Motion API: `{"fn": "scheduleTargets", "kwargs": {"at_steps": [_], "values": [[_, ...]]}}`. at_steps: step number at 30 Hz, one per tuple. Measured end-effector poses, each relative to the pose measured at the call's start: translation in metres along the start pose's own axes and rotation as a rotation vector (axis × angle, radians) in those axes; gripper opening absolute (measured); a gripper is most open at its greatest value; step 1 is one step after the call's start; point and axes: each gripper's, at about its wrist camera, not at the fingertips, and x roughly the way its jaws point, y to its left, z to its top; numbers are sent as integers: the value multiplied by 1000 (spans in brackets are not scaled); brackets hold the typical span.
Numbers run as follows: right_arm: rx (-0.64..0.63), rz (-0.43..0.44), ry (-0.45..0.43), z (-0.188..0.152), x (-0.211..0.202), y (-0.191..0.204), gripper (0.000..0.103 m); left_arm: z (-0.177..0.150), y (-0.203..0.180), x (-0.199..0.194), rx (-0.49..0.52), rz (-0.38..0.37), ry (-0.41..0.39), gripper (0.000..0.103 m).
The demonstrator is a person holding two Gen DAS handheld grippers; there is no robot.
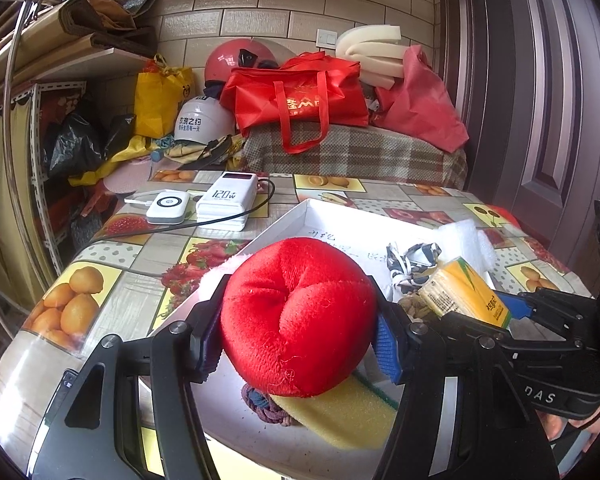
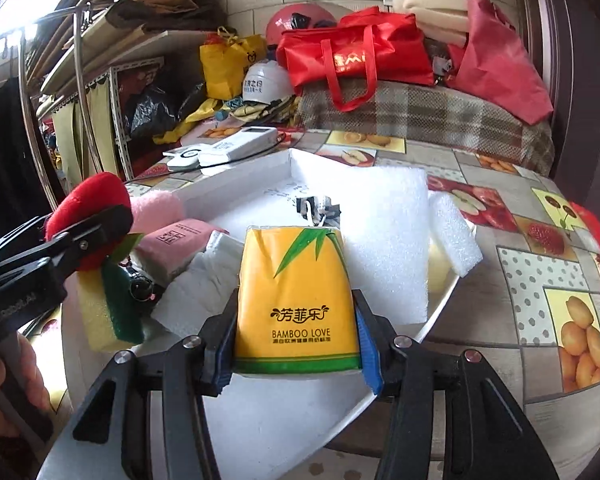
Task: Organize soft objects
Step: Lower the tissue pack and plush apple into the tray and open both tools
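Over a white tray (image 1: 284, 224) on the fruit-patterned worktop (image 1: 112, 280), the left gripper (image 1: 296, 332) pinches a red plush ball (image 1: 300, 312) above a yellow sponge (image 1: 340, 416), while the right gripper (image 2: 296, 344) clamps a yellow tissue pack (image 2: 296, 296) just beside white foam sheets (image 2: 384, 240) and a pink tissue pack (image 2: 172, 244).

fuzzy red plush toy (image 1: 300, 316) looks like matt velvety cloth, the yellow tissue pack (image 2: 296, 300) is glossy plastic wrap, white foam sheet (image 2: 384, 240) is rough and porous, and the fruit-print tablecloth (image 2: 540, 280) is shiny smooth vinyl
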Motion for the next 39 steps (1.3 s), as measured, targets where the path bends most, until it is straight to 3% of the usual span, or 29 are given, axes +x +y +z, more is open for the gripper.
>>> {"fn": "scheduleTargets", "kwargs": {"at_steps": [5, 15, 18, 19, 20, 21, 23, 39], "values": [[10, 37, -43, -4, -11, 17, 50, 7, -10, 6, -21, 5, -38, 62], [75, 14, -48, -1, -8, 4, 50, 11, -30, 25, -22, 6, 16, 63], [68, -1, -54, -1, -9, 6, 52, 10, -28, 22, -37, 71, -7, 74], [65, -5, -54, -1, -9, 7, 56, 9, -27, 21, -45, 79, -15, 91], [63, -11, -53, -1, -9, 7, 76, 9, -25, 21, -50, 70, -18, 103], [64, -21, -53, -1, -10, 8, 89, 8, -24, 20, -56, 64, -22, 103], [67, -35, -61, -2, -11, 7, 102, 8, -21, 18, -65, 60, -29, 103], [71, -56, -116, -3, -21, 6, 103, 7, -6, 7, -127, 69, -71, 103]]}}
